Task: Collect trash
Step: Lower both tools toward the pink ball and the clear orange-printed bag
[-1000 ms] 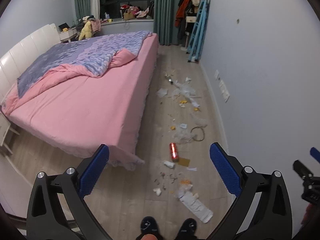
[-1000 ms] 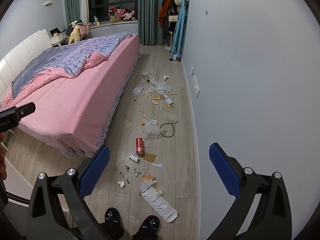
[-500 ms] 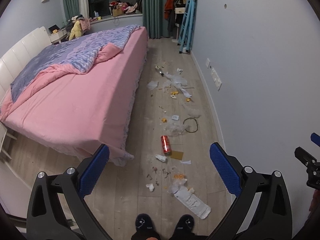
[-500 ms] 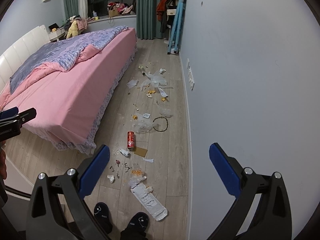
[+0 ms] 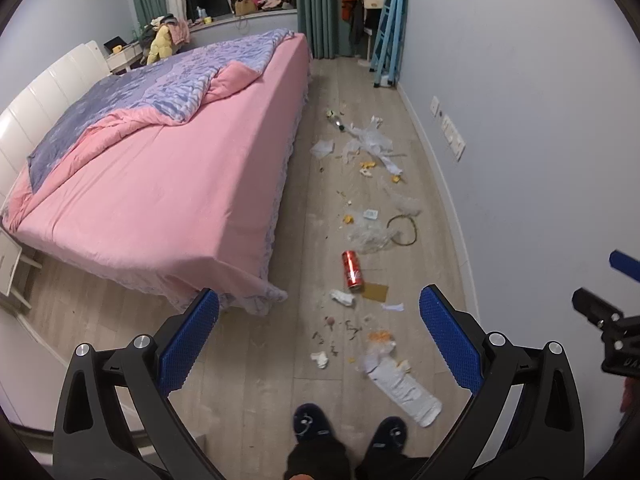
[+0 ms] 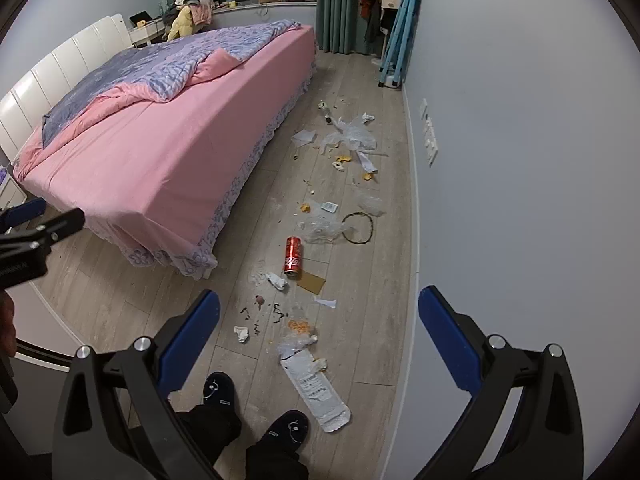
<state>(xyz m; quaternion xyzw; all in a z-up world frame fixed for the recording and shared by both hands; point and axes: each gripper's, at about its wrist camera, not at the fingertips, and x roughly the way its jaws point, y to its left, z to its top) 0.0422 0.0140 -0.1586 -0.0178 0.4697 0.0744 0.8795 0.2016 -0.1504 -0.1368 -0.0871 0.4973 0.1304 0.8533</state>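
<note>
Trash lies strewn along the pale wood-plank floor (image 5: 256, 368) in the strip between the pink-sheeted bed (image 5: 160, 200) and the pale blue wall (image 5: 532, 128). Both grippers hang high above it, grasping nothing: the left gripper (image 5: 319, 336) has its blue-padded jaws spread wide, and the right gripper (image 6: 319, 334) is released just as wide.

Nearest the person's dark slippers (image 6: 220, 390) lies a long white plastic mailer bag (image 6: 316, 390), flat on the floor, with orange crumbs (image 6: 298, 325) and a crumpled clear wrapper at its far end. Left of that sits a small crumpled white tissue (image 6: 241, 333). Farther along, a red soda can (image 6: 293, 256) lies on its side, with a square brown piece of cardboard (image 6: 311, 281) just beside its near end and a white paper wad (image 6: 277, 281) near it on the left. Beyond the can sit a crumpled clear plastic bag (image 6: 320, 229) and a thin dark ring of cord (image 6: 358, 228), touching or nearly so. Still farther, a larger clear plastic sheet (image 6: 354, 134), white paper scraps and orange peel bits scatter toward a light blue folding ladder (image 6: 396, 40) leaning on the wall.
</note>
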